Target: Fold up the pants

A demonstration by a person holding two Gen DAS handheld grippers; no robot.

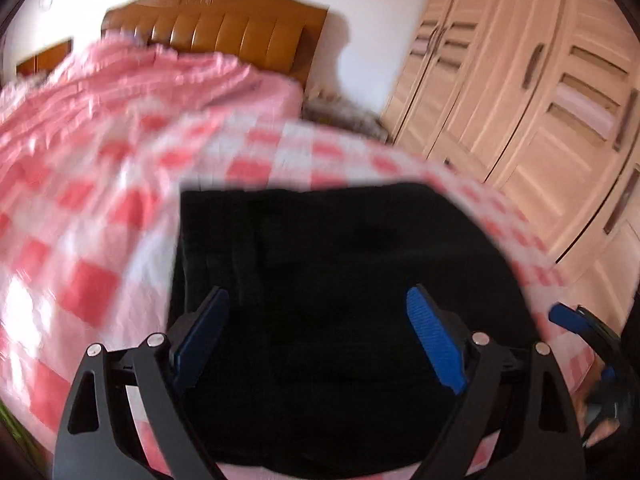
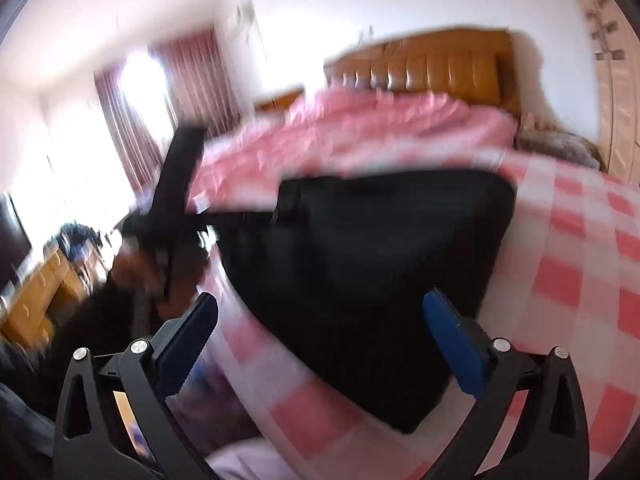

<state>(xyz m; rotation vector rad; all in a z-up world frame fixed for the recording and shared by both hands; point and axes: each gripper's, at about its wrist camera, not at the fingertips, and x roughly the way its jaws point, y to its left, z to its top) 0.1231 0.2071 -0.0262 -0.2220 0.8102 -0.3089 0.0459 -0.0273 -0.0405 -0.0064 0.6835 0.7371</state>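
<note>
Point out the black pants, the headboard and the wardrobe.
black pants (image 1: 340, 264), left wrist view, middle of the folded cloth.
headboard (image 1: 224, 28), left wrist view, padded front panel.
wardrobe (image 1: 532, 92), left wrist view, a door panel.

Both tools are built alike — the left tongs (image 1: 318, 334) and the right tongs (image 2: 320, 346) are formed of black, cut-out arms joined by round silver screws. Each finger is faced with a ribbed blue pad (image 1: 434, 340) — a dark sleeve (image 2: 80, 320) is worn.
</note>
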